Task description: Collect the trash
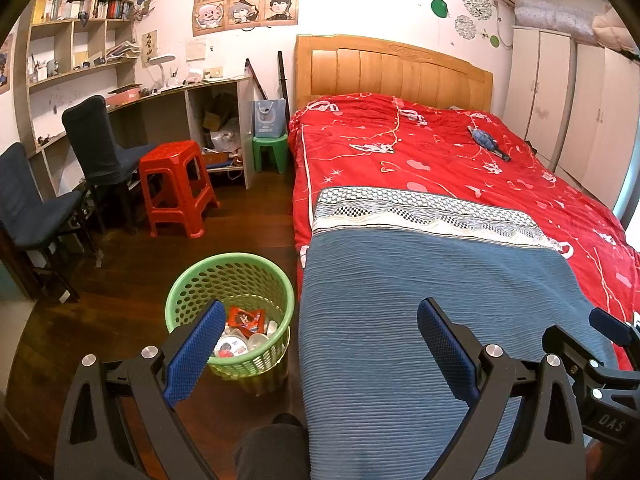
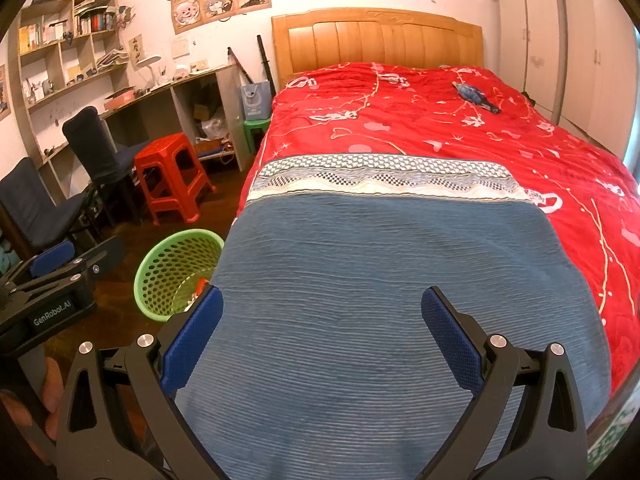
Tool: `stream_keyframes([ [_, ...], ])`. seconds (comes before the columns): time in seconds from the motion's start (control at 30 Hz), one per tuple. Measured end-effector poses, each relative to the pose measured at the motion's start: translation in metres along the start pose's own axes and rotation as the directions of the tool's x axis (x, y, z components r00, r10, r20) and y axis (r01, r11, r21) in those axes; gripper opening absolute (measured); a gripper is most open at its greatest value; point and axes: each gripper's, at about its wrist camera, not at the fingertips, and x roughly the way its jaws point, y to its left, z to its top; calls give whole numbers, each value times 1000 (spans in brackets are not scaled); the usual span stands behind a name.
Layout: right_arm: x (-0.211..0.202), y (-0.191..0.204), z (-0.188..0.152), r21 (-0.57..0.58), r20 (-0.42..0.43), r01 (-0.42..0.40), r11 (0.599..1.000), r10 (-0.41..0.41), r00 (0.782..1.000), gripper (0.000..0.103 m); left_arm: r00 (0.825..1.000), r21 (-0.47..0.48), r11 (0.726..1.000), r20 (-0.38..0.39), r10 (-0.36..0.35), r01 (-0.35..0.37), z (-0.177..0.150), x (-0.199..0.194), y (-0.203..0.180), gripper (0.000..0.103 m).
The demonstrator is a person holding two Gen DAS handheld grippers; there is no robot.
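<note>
A green perforated waste basket (image 1: 192,280) stands on the dark wood floor left of the bed; it also shows in the right wrist view (image 2: 160,276). It holds trash: a red wrapper (image 1: 245,318) and white plastic lids (image 1: 232,346). A crumpled blue wrapper (image 1: 489,140) lies far up on the red quilt, also seen from the right wrist (image 2: 476,96). My left gripper (image 1: 320,340) is open and empty, above the basket's right side and the bed's foot. My right gripper (image 2: 322,328) is open and empty over the blue blanket (image 2: 380,300).
The bed (image 1: 440,152) with red quilt and wooden headboard fills the right. A red stool (image 1: 176,184), a green stool (image 1: 270,152), two dark chairs (image 1: 100,148), a desk with shelves (image 1: 80,68) stand at left. Wardrobes (image 1: 580,112) line the right wall.
</note>
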Motion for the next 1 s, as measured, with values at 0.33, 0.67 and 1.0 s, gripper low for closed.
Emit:
stream_keyframes([
  [0.33,1,1,-1,-2,1,-3,1000,3,1000,98,1000,-16,999,-8,29,-29,-7,1,6,93],
  [0.67,1,2,-1,0,-1,-6,1000,6,1000,98,999,-28,998,-9,52,-52,-11,1,6,93],
  [1.0,0,6,-3,-3,-1,-10,1000,10,1000,98,998,-47,997,-20,61,-62,-13,3,6,93],
])
